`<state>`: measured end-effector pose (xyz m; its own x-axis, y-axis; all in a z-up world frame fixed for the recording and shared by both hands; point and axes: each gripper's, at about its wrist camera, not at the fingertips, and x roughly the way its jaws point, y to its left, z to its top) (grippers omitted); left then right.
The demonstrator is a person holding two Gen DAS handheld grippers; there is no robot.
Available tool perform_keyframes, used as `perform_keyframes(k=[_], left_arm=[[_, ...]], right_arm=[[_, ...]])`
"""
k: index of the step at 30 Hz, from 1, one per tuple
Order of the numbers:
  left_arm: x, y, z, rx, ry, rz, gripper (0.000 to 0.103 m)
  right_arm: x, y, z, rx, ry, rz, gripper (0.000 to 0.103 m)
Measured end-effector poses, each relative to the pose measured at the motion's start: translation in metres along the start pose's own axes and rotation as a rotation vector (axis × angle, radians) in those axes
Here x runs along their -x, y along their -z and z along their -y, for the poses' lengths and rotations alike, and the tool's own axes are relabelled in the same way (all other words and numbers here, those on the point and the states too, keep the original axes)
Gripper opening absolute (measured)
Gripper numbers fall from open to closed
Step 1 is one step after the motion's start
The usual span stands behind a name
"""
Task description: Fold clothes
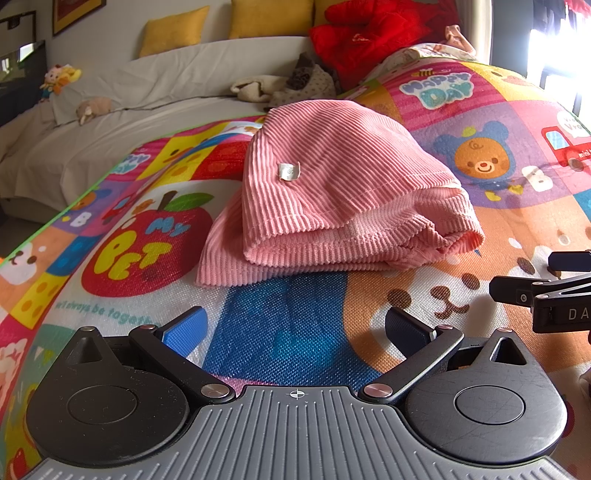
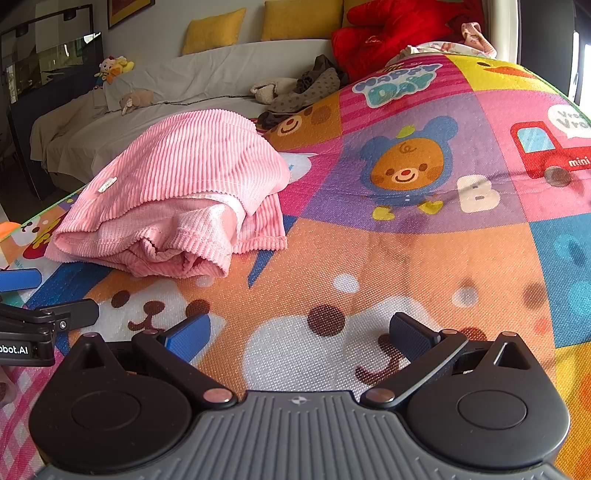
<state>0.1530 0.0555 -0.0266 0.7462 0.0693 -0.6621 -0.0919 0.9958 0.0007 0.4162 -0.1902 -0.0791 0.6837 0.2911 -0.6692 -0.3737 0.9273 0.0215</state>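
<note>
Ribbed pink corduroy garment (image 1: 332,192)

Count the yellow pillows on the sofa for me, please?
3. One yellow fabric cushion leans at the left, one beside it in the middle, and a third peeks out behind the red plush toy. More may be hidden.

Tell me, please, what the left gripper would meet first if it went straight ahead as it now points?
Probably the folded pink garment, lying on the play mat directly ahead of the open left gripper; only bare mat lies between, though depth is uncertain.
</note>
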Motion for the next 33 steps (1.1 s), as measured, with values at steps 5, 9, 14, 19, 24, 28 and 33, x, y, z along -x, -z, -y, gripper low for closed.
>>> perform_keyframes(k=[5,9,14,19,24,28,33], left_arm=[[0.000,0.000,0.000,0.000,0.000,0.000,0.103],[0.000,0.000,0.000,-0.001,-0.001,0.000,0.103],[0.000,0.000,0.000,-0.001,-0.002,0.000,0.103],[0.000,0.000,-0.001,0.004,0.004,0.002,0.103],[0.001,0.000,-0.003,0.014,0.013,0.007,0.103],[0.001,0.000,-0.003,0.018,0.015,0.008,0.103],[0.001,0.000,-0.004,0.020,0.018,0.010,0.103]], right_arm=[[0.001,0.000,0.000,-0.001,-0.001,0.001,0.103],[0.001,0.000,0.001,-0.003,-0.002,0.001,0.103],[0.001,0.000,-0.002,0.004,0.014,0.000,0.103],[0.003,0.001,-0.007,0.025,0.039,0.002,0.103],[0.005,-0.001,-0.015,0.086,0.070,0.007,0.103],[0.004,-0.003,-0.010,0.135,0.028,0.013,0.103],[0.003,0.004,-0.002,0.071,-0.008,0.034,0.103]])
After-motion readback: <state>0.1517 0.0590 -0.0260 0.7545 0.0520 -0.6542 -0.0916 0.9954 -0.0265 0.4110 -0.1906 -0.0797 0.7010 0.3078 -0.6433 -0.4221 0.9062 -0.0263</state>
